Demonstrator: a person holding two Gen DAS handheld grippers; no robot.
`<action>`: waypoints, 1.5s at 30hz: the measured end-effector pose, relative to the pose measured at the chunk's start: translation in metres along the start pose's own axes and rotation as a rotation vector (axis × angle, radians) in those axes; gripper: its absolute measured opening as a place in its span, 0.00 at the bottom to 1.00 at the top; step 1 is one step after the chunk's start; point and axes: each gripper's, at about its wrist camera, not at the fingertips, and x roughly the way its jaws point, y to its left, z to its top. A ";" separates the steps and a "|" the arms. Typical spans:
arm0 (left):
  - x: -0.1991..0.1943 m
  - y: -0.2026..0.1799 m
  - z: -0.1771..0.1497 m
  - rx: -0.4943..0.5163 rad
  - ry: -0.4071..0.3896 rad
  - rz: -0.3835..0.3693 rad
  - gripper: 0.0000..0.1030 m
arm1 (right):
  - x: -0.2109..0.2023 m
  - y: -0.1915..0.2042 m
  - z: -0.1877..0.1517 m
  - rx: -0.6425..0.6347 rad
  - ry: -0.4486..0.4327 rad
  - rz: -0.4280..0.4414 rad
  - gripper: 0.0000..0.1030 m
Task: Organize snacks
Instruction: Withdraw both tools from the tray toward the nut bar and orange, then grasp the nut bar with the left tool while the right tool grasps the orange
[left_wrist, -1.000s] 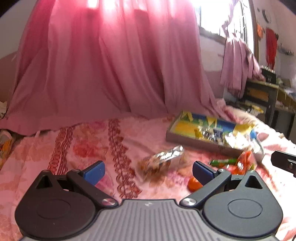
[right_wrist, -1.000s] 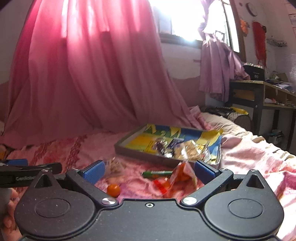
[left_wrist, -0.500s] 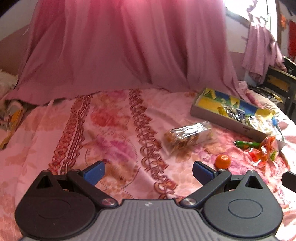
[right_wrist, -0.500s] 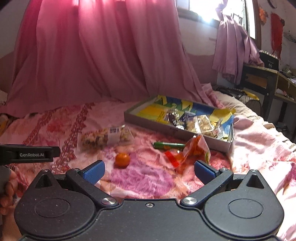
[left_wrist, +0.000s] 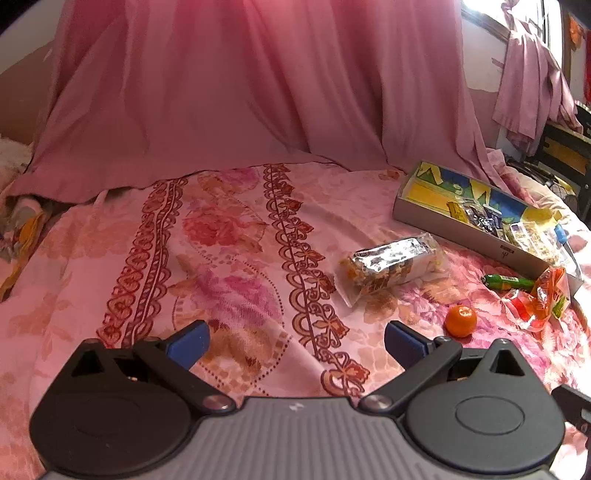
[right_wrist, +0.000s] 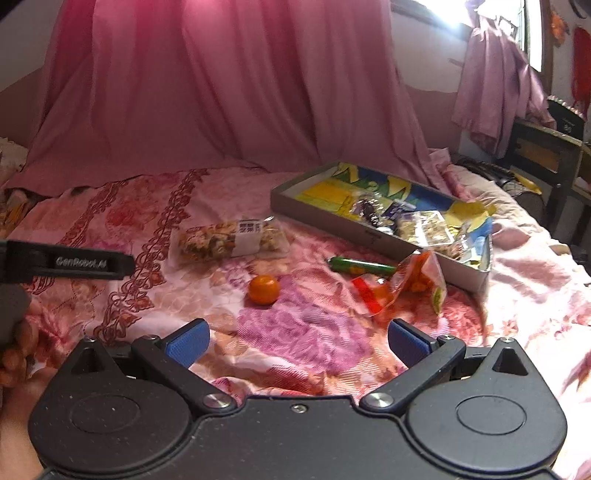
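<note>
While both grippers hang over a bed (right_wrist: 317, 332) covered in a pink floral sheet, the snacks lie scattered ahead of them. The left gripper (left_wrist: 295, 339) has its blue-padded fingers spread wide with nothing between them, over bare sheet; the right gripper (right_wrist: 297, 341) is likewise spread and empty. At the left edge of the right wrist view the left gripper's black body appears, held by a hand (right_wrist: 16, 350).

A clear nut-and-fruit snack pack (right_wrist: 231, 242) with a white printed label lies on its side on the sheet; from the left wrist view its film glares silver (left_wrist: 391, 264). Near it sits a small round tangerine (right_wrist: 263, 290), bright orange and resting apart from everything else. A slim green wrapped stick (right_wrist: 360, 266) lies flat just beside the front wall of a shallow grey cardboard box (right_wrist: 317, 212), whose inside is printed in yellow, blue and green. A crumpled orange and red snack bag (right_wrist: 406, 286) stands slumped against the box's near corner, touching the green stick's end. Several small foil and clear packets (right_wrist: 406, 221) lie in the right half of the box; their print is too small to read.

A pink curtain (right_wrist: 221, 92) drapes down behind the bed, and a dark desk (right_wrist: 546, 155) stands at the far right.
</note>
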 end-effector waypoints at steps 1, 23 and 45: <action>0.002 -0.001 0.002 0.013 0.001 -0.001 1.00 | 0.002 0.000 0.001 0.004 0.004 0.009 0.99; 0.065 -0.038 0.055 0.316 0.017 -0.151 1.00 | 0.067 -0.022 0.016 0.054 0.113 0.103 0.99; 0.133 -0.087 0.063 0.713 0.135 -0.317 0.99 | 0.139 0.006 0.021 -0.058 0.074 0.190 0.76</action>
